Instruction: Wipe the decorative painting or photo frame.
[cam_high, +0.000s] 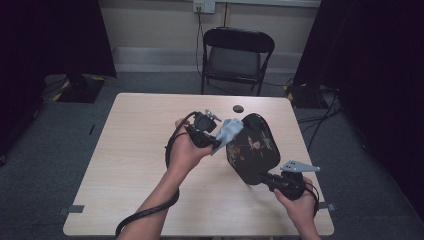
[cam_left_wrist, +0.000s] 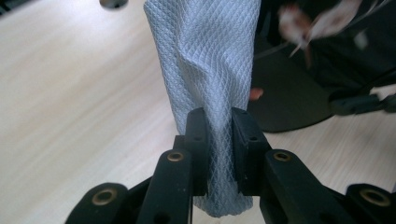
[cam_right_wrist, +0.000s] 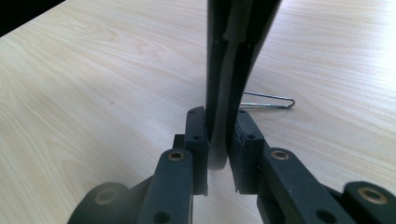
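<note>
The black lacquered tray (cam_high: 252, 150), painted with small flowers and birds, stood tilted on edge above the middle-right of the tabletop (cam_high: 135, 170), its decorated face turned up towards the high camera and its long axis running from the near right corner away towards the far side. The right gripper (cam_high: 266, 178) held it from below at its near end: in the right gripper view the jaws were pinching the tray's thin rim (cam_right_wrist: 224, 116), which rose straight up between the pads. The left gripper (cam_high: 214, 142), the nearer of the two to the tray's upper edge, lay just to the tray's left, and its jaws were pressed together on a folded grey cloth (cam_left_wrist: 205, 74) that stood up from the pads in the left gripper view. In the high view the cloth (cam_high: 229, 132) reached to the tray's upper left edge and appeared to touch it, though contact could not be told for certain. The cloth lay level with the top of the tray's face, so a wipe would likely run down along the long axis towards the right hand. A small dark round object (cam_high: 238, 108) lay on the tabletop beyond the tray, and a wire clip (cam_right_wrist: 268, 100) lay on the wood near the right jaws
</note>
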